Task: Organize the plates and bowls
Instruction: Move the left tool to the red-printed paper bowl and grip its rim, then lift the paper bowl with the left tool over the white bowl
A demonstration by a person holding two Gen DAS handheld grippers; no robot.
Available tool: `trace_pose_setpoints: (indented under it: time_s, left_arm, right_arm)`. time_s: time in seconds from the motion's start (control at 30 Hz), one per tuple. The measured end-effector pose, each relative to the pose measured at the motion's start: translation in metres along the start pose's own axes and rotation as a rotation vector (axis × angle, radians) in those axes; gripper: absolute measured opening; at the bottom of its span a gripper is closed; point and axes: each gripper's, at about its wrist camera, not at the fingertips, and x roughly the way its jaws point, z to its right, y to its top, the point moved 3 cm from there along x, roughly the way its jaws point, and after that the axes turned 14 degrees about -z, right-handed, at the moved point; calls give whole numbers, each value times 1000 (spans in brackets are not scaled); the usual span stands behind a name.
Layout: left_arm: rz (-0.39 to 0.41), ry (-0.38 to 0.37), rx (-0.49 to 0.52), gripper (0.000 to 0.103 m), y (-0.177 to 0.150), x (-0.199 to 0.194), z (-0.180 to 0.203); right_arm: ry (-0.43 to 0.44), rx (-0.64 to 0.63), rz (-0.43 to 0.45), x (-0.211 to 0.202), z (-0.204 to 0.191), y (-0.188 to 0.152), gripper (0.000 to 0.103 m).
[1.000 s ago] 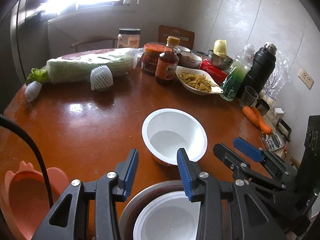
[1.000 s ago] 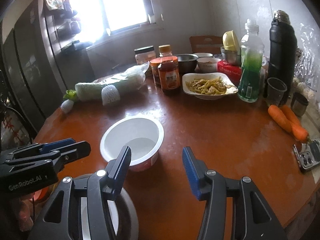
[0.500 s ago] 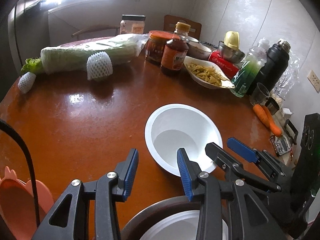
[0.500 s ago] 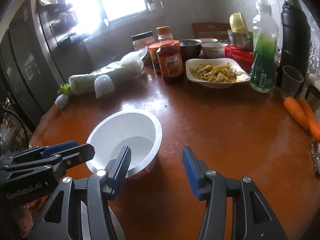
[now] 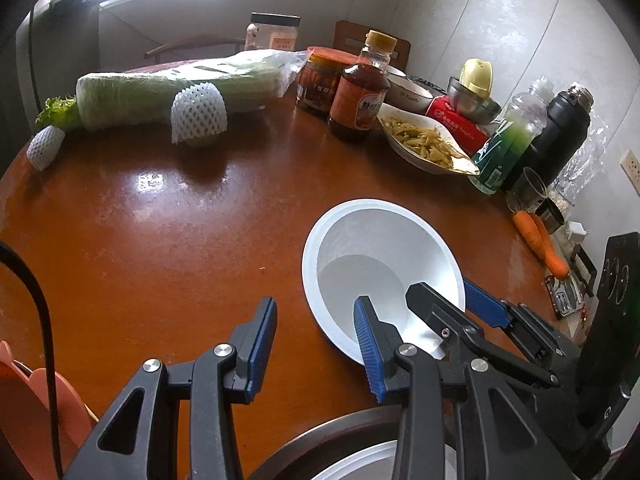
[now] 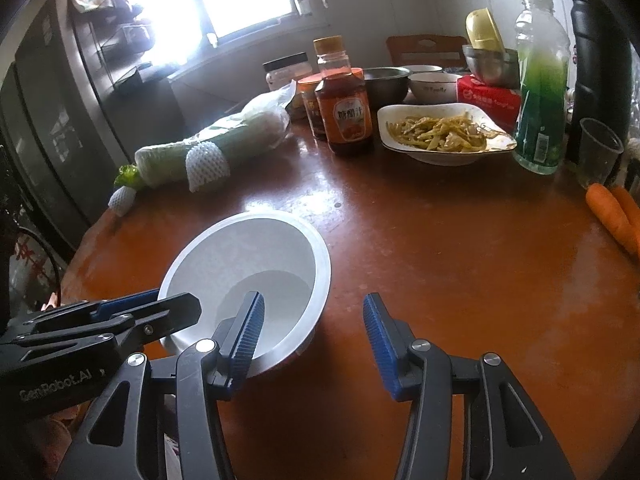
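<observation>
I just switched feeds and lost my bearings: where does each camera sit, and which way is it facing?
Left wrist: on the left hand-held gripper, looking down across the table; its fingers frame the view, and the right hand-held gripper, jaws closing, straddles the rim of the white bowl.
Right wrist: on the right hand-held gripper, facing the same table; the left one enters at lower left.
Shared: white bowl, sauce bottle, food plate.

A glossy brown round table (image 5: 160, 216) carried a white bowl (image 5: 380, 248) near its front edge, with wrapped cabbage (image 5: 172, 92), a sauce bottle (image 5: 360, 92), a dish of food (image 5: 424, 144) and carrots (image 5: 540, 240) beyond the bowl.
</observation>
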Motion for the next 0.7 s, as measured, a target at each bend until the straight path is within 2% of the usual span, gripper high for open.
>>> trace_pose_setpoints:
  time_s: [0.3, 0.57, 0.7]
  left_arm:
    - [-10, -23, -3, 39, 1, 3, -1]
    - [-16, -47, -4, 38, 0, 2, 0]
    - [-10, -54, -3, 38, -1, 0, 0]
  right_arm:
    - [14, -12, -4, 3, -4, 0, 43]
    - [25, -36, 0, 1, -10, 1, 30]
    - [29, -41, 6, -1, -13, 1, 29]
